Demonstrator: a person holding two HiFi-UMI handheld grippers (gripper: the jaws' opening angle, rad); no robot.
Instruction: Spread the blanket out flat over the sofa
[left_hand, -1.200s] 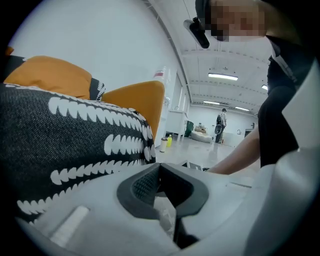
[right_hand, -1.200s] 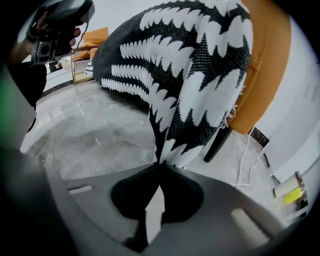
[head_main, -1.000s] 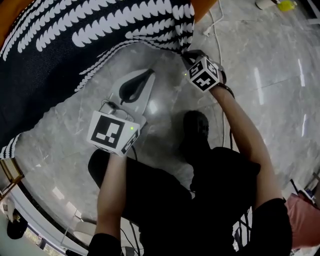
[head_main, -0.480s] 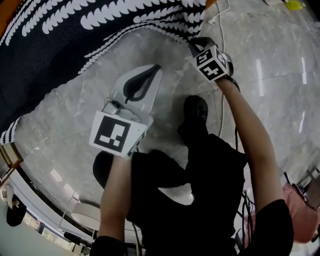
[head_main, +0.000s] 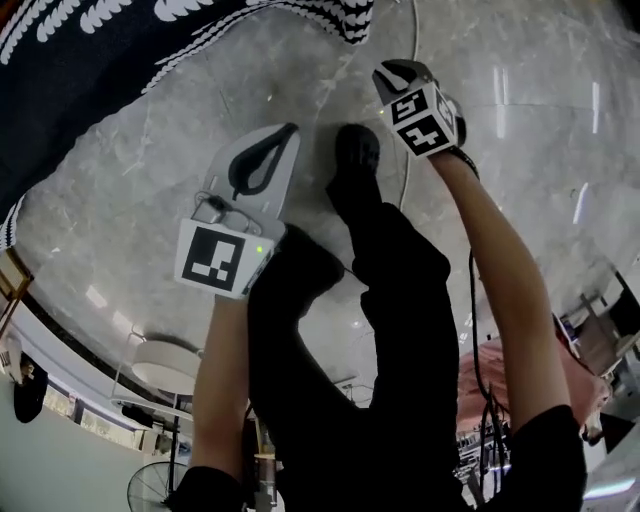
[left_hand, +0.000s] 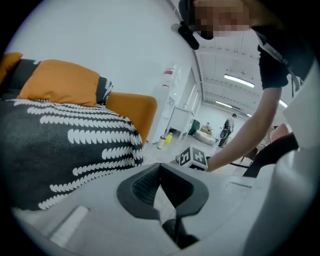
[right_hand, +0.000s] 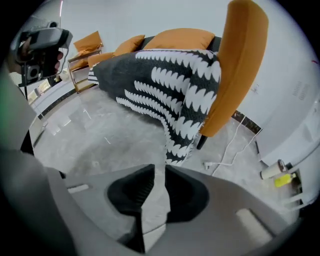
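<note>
The right gripper (right_hand: 159, 172) jaws have just been opening and now stand slightly apart, empty, drawn back from the sofa (right_hand: 240, 65). The left gripper (left_hand: 160, 169) jaws meet on nothing. The blanket (right_hand: 165, 85) lies draped over the sofa. We judge spreading near complete.

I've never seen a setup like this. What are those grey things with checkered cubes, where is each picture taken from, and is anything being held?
A person holds a hand-held clamp, called a gripper, in each hand; the patterned cubes are part of them. The head view looks down from the person's head at the marble floor. The other two views ride on the grippers and look along their jaws. The left gripper has its jaws together, empty. The right gripper has just been opening its jaws, with nothing between them. The black-and-white blanket lies draped over the orange sofa, one corner hanging toward the floor. Nothing is held.
</note>
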